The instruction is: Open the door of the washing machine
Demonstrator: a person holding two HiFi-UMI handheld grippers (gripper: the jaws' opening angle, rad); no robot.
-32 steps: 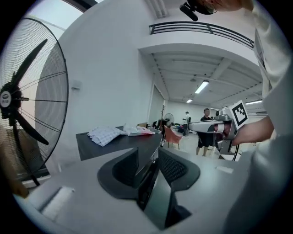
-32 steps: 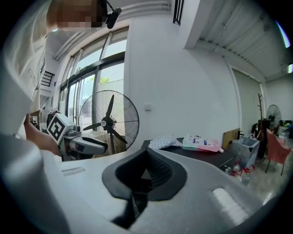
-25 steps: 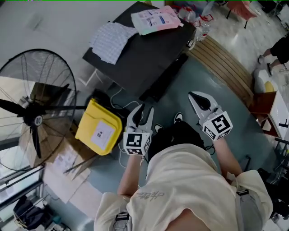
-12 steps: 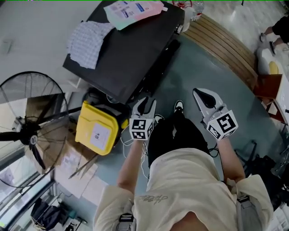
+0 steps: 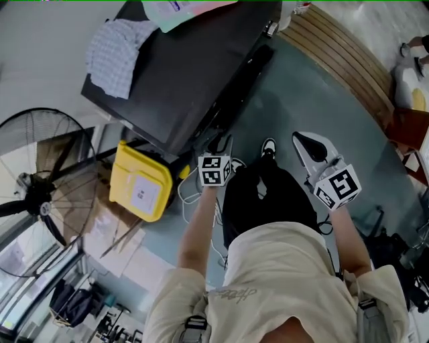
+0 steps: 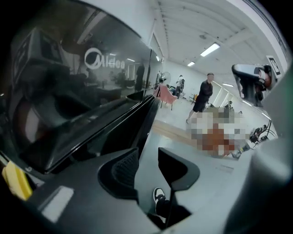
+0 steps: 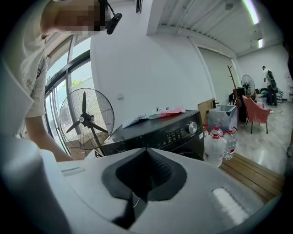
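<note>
Beside the grey floor's wooden slatted platform [image 5: 342, 60] stands the black front-loading washing machine [image 5: 181, 74], seen from above in the head view with its control-panel edge turned toward the person. Along the rear edge of its top lie a checked grey-and-white cloth [image 5: 110, 47] and a flat pink-and-green pouch [image 5: 181, 7]. A yellow plastic box with a white label [image 5: 139, 191] sits on the floor against the machine's near side, and a black wire-guarded pedestal fan [image 5: 40, 201] stands beyond the box. The left gripper [image 5: 219, 144] is held low, just beside the machine's front lower corner. In the left gripper view its jaws [image 6: 148, 153] stand wide apart with nothing between them. Only floor and the person's black-and-white shoe [image 6: 159, 197] show beyond, and the glossy dark front of the machine [image 6: 68, 105] fills the left of that view, close to the left jaw. The door belongs to this front face, but its outline cannot be made out, nor whether it is ajar. The right gripper [image 5: 298, 139] is well apart from the machine, over open floor. In the right gripper view its dark ribbed pads [image 7: 146, 153] meet with no gap and hold nothing. Past them the machine's control panel with a round silver knob [image 7: 193, 127] is visible, and clear water bottles [image 7: 215, 148] stand at the platform's edge.
</note>
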